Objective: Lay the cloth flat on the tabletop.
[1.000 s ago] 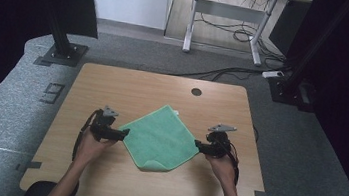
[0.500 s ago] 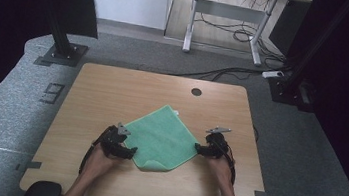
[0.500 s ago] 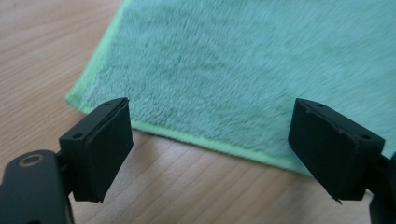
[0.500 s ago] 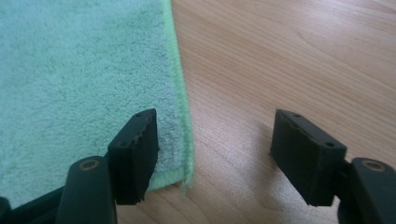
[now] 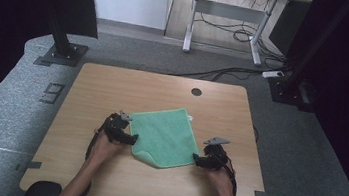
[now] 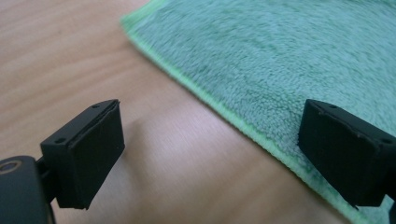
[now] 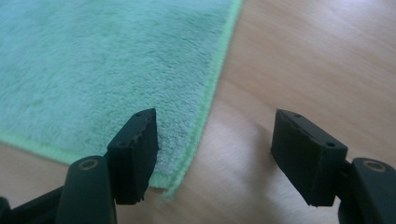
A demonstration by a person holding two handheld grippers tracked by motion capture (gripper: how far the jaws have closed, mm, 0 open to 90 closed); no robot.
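A green terry towel (image 5: 165, 136) lies flat on the wooden table (image 5: 113, 85), its near-left corner slightly curled. My left gripper (image 5: 132, 139) is low at the towel's left edge. In the left gripper view its gripper (image 6: 210, 154) is open and its jaws have just been opening. One jaw is over bare wood, the other over the towel (image 6: 280, 56), with the hem between them. My right gripper (image 5: 196, 159) is at the near-right corner. In the right gripper view its gripper (image 7: 215, 149) is open, having just widened, and straddles the towel (image 7: 93, 60) corner's hem without touching it.
A round cable hole (image 5: 196, 91) sits near the table's far edge. The person's forearms come in over the front edge. Black stand bases (image 5: 59, 53) and cables (image 5: 226, 74) lie on the grey floor beyond the table, with a desk frame (image 5: 228, 14) behind.
Both hands have come down and toward the front edge. The left went from the towel's left corner to its near-left edge, the right toward the near-right corner. The towel lies slightly turned.
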